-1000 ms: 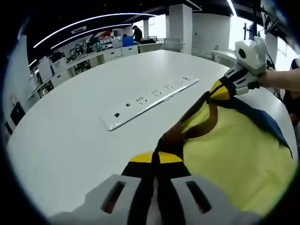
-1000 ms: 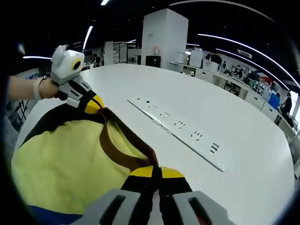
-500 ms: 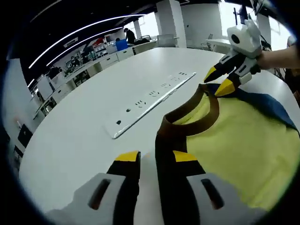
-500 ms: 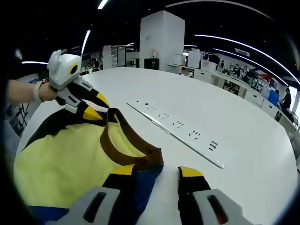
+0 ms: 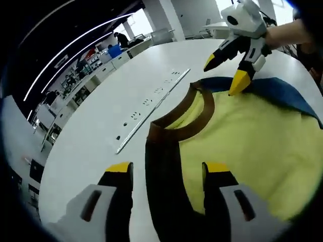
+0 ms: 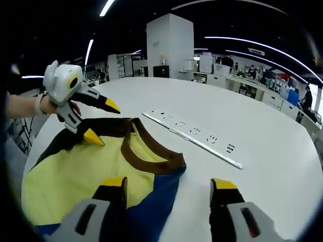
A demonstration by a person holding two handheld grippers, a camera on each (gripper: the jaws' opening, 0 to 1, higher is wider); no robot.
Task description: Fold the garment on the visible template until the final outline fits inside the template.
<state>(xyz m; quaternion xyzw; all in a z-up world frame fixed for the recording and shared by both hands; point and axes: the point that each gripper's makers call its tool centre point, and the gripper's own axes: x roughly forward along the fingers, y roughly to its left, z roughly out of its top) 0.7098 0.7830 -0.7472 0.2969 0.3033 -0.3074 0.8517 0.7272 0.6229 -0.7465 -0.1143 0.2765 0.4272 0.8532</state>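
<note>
Left gripper (image 5: 166, 174): jaws spread wide, holding nothing; the shirt's dark brown shoulder band lies between its yellow tips. In the right gripper view it (image 6: 100, 121) hangs over the far shoulder of the shirt, jaws apart, a hand (image 6: 48, 105) behind it.
Right gripper (image 6: 169, 186): jaws wide apart, empty, above the near blue shoulder of the shirt. In the left gripper view it (image 5: 225, 75) hovers just past the collar, tips parted.
Shirt (image 5: 252, 146): yellow, flat on the table, with blue and dark brown shoulders.
Collar (image 6: 151, 156): brown, open toward the socket strip.
Table (image 6: 262, 136): white, round edged, under the shirt.
Socket strip (image 6: 194, 138): long and pale, just beyond the collar, apart from the shirt.
Pillar (image 6: 169, 48): white, well beyond the table.
</note>
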